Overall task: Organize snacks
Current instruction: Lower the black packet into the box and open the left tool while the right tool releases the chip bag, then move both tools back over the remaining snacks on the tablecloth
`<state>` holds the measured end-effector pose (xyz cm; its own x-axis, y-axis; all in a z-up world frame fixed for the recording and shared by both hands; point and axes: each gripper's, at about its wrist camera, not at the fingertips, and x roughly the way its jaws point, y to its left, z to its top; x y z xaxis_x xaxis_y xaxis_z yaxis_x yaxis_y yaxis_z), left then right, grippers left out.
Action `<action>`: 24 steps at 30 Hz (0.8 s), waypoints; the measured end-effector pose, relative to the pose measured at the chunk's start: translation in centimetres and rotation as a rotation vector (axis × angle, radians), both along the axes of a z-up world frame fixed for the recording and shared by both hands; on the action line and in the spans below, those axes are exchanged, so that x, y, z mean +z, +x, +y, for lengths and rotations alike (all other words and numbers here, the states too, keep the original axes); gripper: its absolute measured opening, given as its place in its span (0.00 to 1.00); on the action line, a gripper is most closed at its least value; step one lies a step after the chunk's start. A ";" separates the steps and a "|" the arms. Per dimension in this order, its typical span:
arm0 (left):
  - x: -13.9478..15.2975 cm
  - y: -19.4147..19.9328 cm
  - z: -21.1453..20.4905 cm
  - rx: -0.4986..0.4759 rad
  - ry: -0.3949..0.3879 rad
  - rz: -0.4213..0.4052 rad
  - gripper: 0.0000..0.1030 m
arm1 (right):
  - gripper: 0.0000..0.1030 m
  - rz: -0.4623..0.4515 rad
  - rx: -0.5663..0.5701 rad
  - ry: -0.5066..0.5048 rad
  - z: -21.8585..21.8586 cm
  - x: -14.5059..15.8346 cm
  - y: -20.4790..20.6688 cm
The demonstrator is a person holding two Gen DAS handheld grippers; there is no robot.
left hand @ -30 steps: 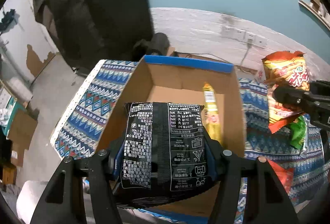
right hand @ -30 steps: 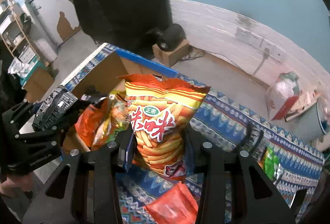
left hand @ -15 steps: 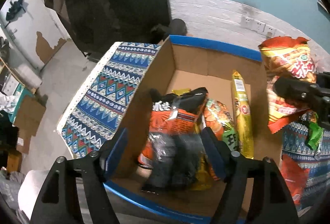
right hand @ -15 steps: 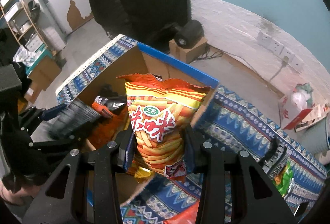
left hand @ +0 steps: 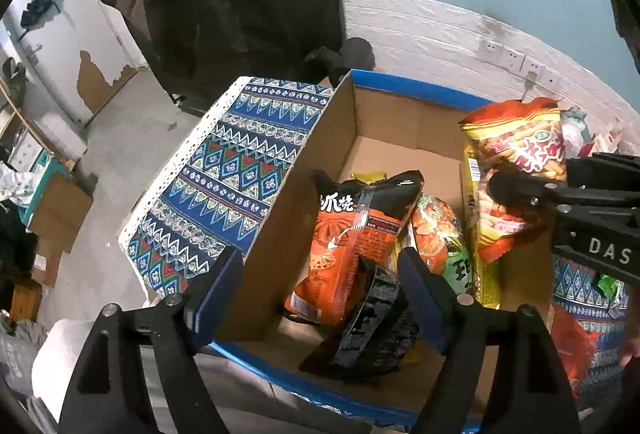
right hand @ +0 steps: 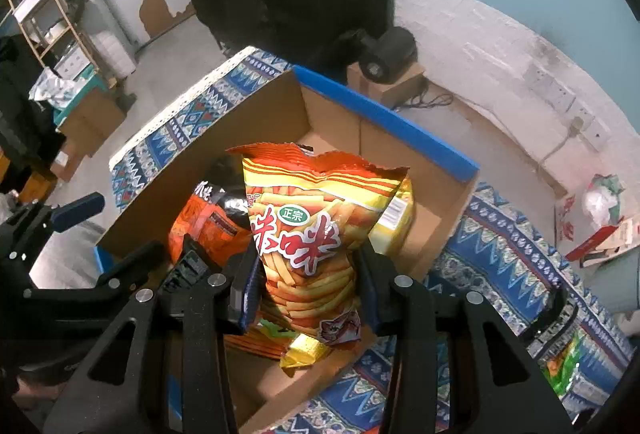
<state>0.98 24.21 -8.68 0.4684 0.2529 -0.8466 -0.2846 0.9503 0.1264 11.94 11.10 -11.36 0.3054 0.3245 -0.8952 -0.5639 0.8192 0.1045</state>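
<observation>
Cardboard box [left hand: 384, 122] holds crinkled foil packets. Left tool [left hand: 320, 298] gapes, empty; right tool [right hand: 306, 286] clamps chip bag [right hand: 316, 234].

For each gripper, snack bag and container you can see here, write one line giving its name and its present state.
left gripper: open, holding nothing.
right gripper: shut on the orange fries bag.
orange fries bag: held upright over the box.
black snack bag: released, lying in the box.
orange-black bag: lying in the box.
cardboard box: open-topped, partly filled.
</observation>
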 end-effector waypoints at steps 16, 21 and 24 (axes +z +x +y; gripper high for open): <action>1.2 0.1 -2.3 -0.050 -0.012 -0.017 0.79 | 0.67 -0.037 -0.053 0.028 -2.7 2.4 -0.7; 1.8 -0.1 -4.4 -0.095 -0.019 -0.026 0.79 | 0.71 -0.056 -0.066 0.009 -4.8 3.4 -1.5; 1.9 -0.2 -5.8 -0.128 -0.029 -0.026 0.79 | 0.71 -0.058 -0.082 0.001 -6.3 3.7 -1.9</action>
<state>0.79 18.45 -6.79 0.5170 0.1655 -0.8398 -0.1635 0.9822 0.0929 10.02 4.80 -7.65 0.3822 0.2970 -0.8751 -0.5002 0.8627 0.0744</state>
